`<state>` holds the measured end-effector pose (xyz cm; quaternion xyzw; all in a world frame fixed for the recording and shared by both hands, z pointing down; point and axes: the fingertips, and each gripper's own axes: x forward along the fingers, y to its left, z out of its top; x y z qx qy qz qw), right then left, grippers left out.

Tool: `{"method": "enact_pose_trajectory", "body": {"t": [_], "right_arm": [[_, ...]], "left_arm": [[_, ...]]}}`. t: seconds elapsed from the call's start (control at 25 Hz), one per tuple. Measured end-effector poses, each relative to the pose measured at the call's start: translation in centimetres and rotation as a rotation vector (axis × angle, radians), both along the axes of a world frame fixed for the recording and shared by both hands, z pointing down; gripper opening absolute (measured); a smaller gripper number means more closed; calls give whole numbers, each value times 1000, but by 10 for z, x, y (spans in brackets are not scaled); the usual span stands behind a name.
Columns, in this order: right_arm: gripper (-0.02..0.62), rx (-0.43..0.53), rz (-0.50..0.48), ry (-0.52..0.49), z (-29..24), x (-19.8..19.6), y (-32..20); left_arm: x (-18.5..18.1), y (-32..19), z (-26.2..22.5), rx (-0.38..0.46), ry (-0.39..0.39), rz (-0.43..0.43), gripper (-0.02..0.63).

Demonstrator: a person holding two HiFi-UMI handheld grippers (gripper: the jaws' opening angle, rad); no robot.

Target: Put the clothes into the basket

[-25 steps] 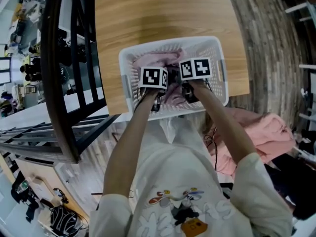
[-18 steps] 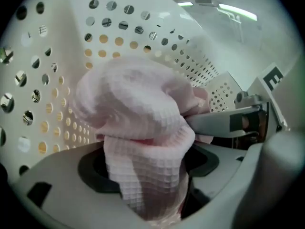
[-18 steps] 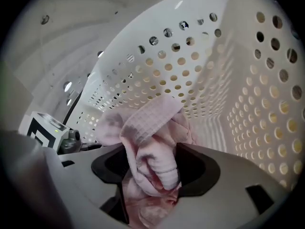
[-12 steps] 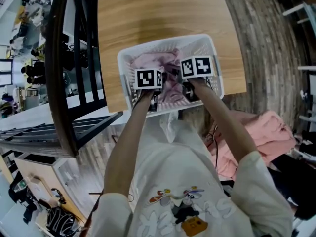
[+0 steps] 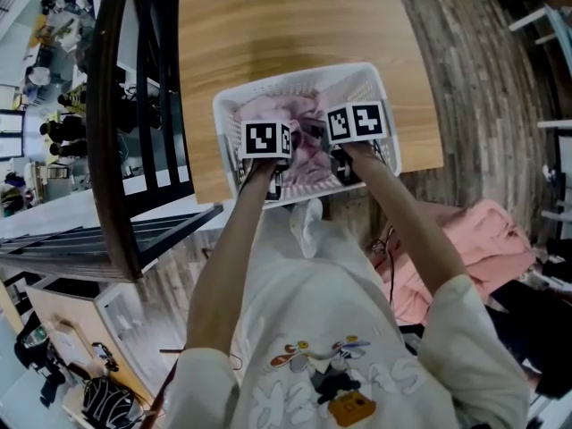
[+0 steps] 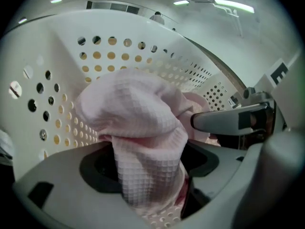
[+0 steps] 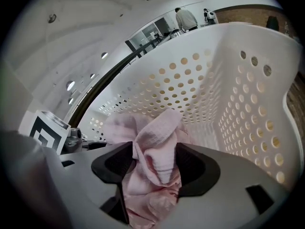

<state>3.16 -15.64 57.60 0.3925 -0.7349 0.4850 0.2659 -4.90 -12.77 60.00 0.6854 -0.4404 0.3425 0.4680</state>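
Pink cloth (image 5: 273, 111) in basket (image 5: 227, 119), between jaws of left tool (image 6: 150, 171), parted, and right tool (image 7: 152, 170), just opened.

Bare table (image 5: 286, 16) at the top middle leaves room. Basket (image 5: 223, 137) walls and dark railing (image 5: 112, 132) at left block.
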Motion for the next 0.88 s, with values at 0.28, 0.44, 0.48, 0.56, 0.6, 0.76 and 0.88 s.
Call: {"method": "enact_pose_trajectory", "body": {"t": [0.28, 0.44, 0.48, 0.56, 0.6, 0.76, 0.88], "right_arm": [[282, -3, 32, -14, -8, 0, 2], [282, 8, 32, -21, -14, -3, 3], [282, 11, 35, -24, -16, -3, 3], [282, 19, 38, -29, -19, -5, 4], [282, 26, 39, -30, -21, -5, 4], [282, 44, 37, -35, -29, -6, 3], [282, 49, 37, -48, -35, -6, 5]], "left_arm": [[0, 0, -22, 25, 14, -13, 367], [1, 0, -35, 48, 38, -31, 367], [2, 0, -37, 53, 42, -35, 367], [3, 2, -41, 62, 51, -47, 367], [3, 3, -44, 67, 58, -54, 367], [6, 4, -55, 84, 74, -60, 367], [2, 6, -61, 99, 69, -84, 367]]}}
